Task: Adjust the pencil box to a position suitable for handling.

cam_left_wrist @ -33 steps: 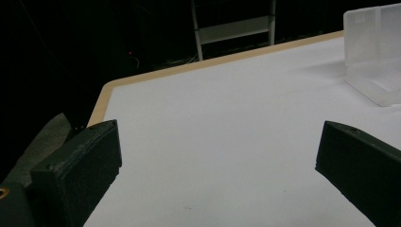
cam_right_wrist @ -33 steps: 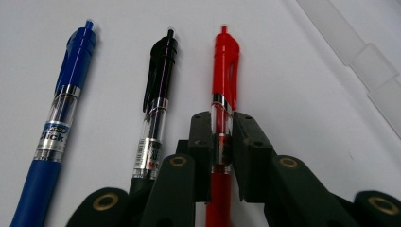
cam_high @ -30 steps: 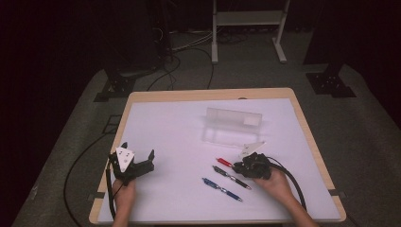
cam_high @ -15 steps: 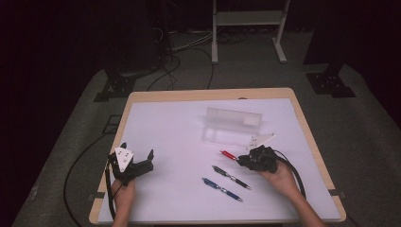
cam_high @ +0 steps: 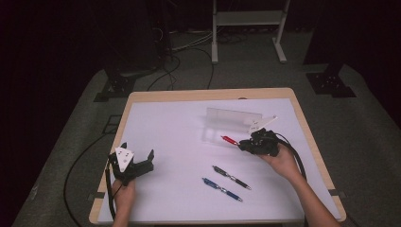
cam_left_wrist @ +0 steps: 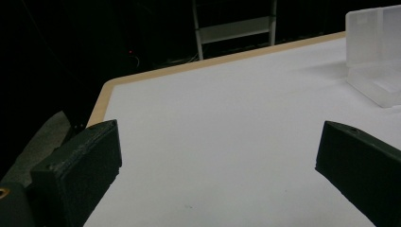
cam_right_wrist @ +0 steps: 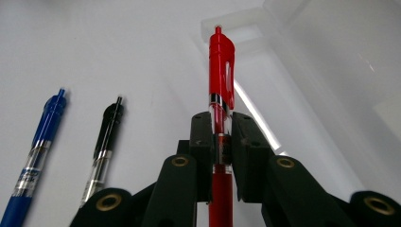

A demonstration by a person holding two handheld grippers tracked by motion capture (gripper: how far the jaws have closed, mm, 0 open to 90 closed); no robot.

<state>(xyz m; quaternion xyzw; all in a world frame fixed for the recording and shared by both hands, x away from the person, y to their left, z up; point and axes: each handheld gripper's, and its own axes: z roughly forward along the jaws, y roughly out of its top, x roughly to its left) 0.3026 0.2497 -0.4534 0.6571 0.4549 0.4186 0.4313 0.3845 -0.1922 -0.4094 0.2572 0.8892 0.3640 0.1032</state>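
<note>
1. Right gripper (cam_right_wrist: 221,142) clamps its black jaws tight on the red pen (cam_right_wrist: 221,71), a glossy plastic barrel with a clear mid-section and a clip at the far end.
2. Pen juts forward, lifted off the white table (cam_high: 179,123), tip end aimed at the frosted clear plastic box (cam_high: 231,124) just beyond.
3. Blue pen (cam_high: 222,189) and black pen (cam_high: 231,177) lie side by side on the smooth surface, near the right forearm.
4. Left gripper (cam_high: 137,165) rests low at the table's near-left edge, jaws spread wide, grasping nothing.
</note>
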